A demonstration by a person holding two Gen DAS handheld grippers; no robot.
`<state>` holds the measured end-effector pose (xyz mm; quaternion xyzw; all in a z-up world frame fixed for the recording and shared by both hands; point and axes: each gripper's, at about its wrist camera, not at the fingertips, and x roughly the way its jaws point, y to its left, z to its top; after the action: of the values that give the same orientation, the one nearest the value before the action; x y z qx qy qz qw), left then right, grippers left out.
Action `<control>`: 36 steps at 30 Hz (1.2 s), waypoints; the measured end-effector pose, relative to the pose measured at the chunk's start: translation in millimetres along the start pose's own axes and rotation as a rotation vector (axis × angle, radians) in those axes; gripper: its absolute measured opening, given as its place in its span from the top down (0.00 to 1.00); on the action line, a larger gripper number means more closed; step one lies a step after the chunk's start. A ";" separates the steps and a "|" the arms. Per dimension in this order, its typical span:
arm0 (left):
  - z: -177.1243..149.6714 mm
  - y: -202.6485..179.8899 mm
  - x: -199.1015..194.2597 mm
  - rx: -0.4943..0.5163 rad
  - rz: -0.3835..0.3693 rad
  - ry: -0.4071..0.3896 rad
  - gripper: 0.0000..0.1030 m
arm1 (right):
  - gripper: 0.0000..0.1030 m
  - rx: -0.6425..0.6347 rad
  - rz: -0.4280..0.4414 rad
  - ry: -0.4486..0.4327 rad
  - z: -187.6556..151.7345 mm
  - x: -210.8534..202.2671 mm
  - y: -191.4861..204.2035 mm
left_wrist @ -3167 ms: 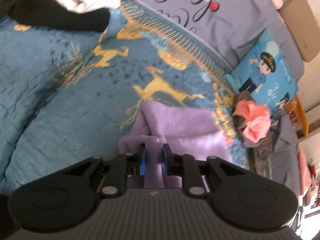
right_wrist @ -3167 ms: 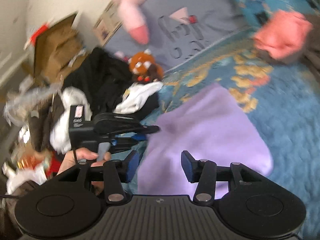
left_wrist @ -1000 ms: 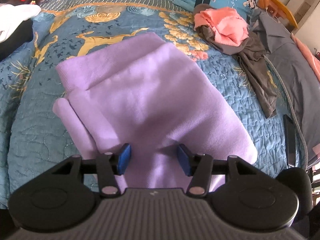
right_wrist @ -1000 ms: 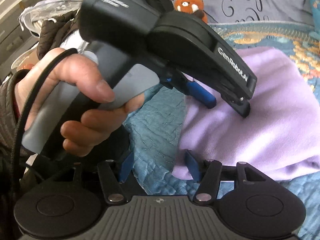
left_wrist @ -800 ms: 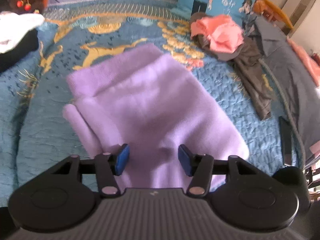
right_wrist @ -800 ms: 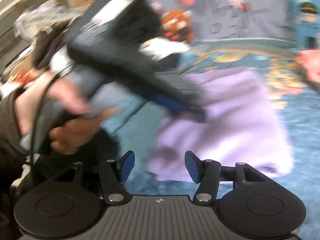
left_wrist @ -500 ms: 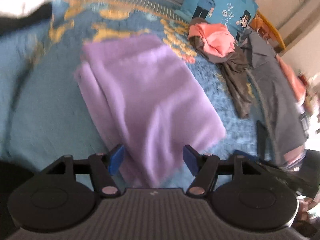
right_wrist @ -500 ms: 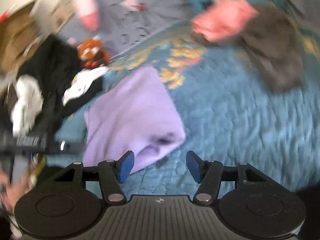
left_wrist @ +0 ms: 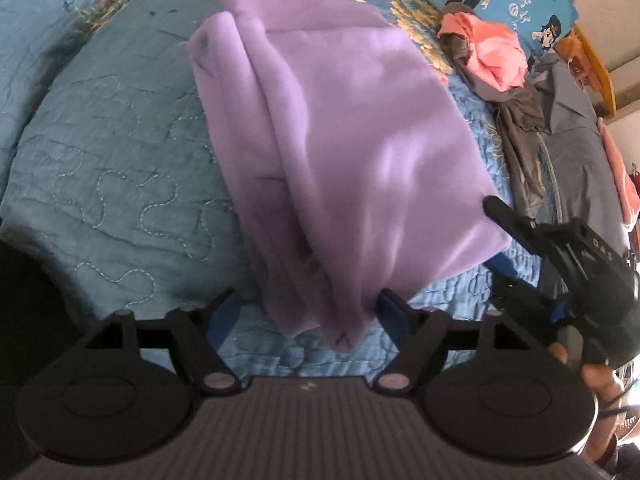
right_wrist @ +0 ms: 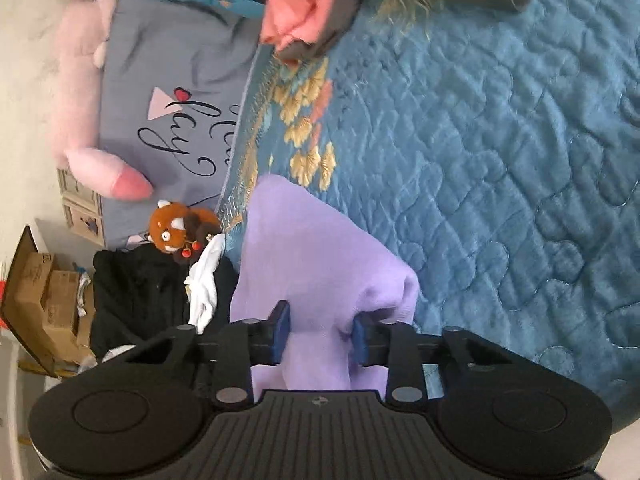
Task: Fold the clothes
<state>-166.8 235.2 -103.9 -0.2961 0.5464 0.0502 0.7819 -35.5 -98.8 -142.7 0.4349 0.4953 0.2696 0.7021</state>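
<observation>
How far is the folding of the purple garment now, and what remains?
Done: the purple garment lies folded lengthwise on the blue quilt. In hand: the right gripper has just been closing on its corner; the left gripper has been opening around the near end. Left: another fold, the pink and grey clothes.

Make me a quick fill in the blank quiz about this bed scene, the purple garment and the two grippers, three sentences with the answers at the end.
1. The folded garment lying on the blue quilt is ____ in colour.
2. The right gripper has a bunch of the garment's cloth between its blue ____.
3. Beside the black clothes pile sits a small orange plush ____.

Missing words: purple; pads; toy
</observation>
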 end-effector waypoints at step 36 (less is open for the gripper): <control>4.5 66.9 -81.4 -0.241 -0.337 -0.101 0.11 | 0.33 -0.091 -0.082 0.035 -9.1 -40.9 -3.5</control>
<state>-222.4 312.3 -58.2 -0.4716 0.4395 -0.0013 0.7644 -59.0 -130.4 -128.1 0.3774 0.5119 0.2703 0.7228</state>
